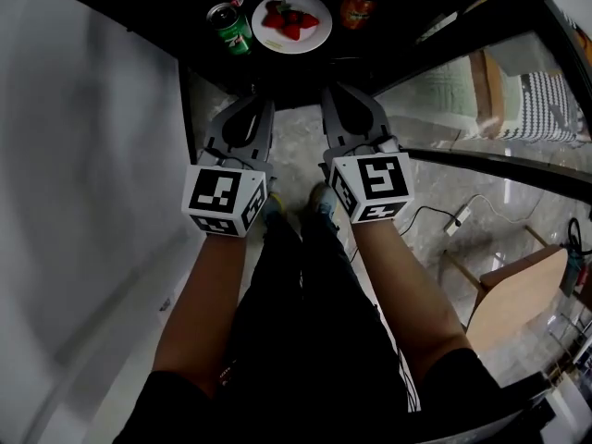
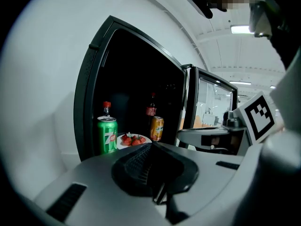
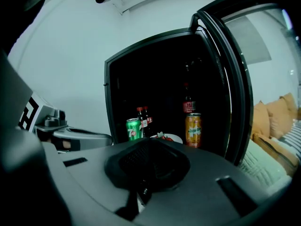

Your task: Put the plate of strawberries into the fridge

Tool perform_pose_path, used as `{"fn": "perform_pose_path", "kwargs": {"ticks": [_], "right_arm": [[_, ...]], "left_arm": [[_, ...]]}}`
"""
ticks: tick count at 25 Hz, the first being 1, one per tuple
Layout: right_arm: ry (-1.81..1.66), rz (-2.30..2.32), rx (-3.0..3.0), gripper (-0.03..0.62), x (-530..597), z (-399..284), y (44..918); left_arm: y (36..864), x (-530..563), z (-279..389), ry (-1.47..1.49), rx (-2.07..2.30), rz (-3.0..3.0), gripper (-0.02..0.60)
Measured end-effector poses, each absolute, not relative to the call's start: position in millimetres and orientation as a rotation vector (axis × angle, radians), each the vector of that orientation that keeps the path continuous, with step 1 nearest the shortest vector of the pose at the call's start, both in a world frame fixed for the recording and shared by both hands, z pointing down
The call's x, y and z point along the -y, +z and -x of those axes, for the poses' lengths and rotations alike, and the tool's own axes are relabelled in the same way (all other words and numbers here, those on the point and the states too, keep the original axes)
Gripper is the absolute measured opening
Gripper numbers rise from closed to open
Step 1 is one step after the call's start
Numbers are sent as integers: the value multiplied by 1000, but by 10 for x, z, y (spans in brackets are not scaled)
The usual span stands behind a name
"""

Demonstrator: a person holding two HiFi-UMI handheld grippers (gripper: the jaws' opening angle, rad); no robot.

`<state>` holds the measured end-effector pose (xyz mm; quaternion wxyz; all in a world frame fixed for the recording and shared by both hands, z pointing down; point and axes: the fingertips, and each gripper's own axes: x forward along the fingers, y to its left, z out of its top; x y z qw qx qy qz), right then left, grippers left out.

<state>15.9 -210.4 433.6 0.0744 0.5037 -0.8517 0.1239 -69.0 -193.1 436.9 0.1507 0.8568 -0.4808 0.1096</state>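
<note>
The white plate of strawberries [image 1: 291, 21] stands on a shelf inside the open dark fridge [image 1: 277, 63], between a green soda can [image 1: 229, 28] and an orange can [image 1: 357, 9]. Both gripper views look into the fridge and show the plate [image 2: 134, 140] [image 3: 165, 137] at the shelf's front. My left gripper [image 1: 252, 109] and right gripper [image 1: 340, 98] hang side by side just outside the fridge, short of the shelf edge. Each is shut with nothing between its jaws. The left gripper [image 2: 153, 147] points at the plate, and so does the right gripper [image 3: 149, 145].
Cola bottles [image 2: 151, 108] [image 3: 188, 105] stand behind the cans. The glass fridge door [image 1: 481, 81] is swung open to the right. A white wall [image 1: 83, 155] lies left. A wooden stool [image 1: 518, 294] and a cable are on the marble floor at right.
</note>
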Motion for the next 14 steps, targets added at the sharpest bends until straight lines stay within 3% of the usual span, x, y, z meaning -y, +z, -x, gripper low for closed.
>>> {"fn": "perform_pose_path", "kwargs": {"ticks": [14], "right_arm": [[359, -1547, 2555, 5, 1691, -239, 4052]], "left_arm": [[4109, 1587, 677, 311, 1365, -2495, -14]]}}
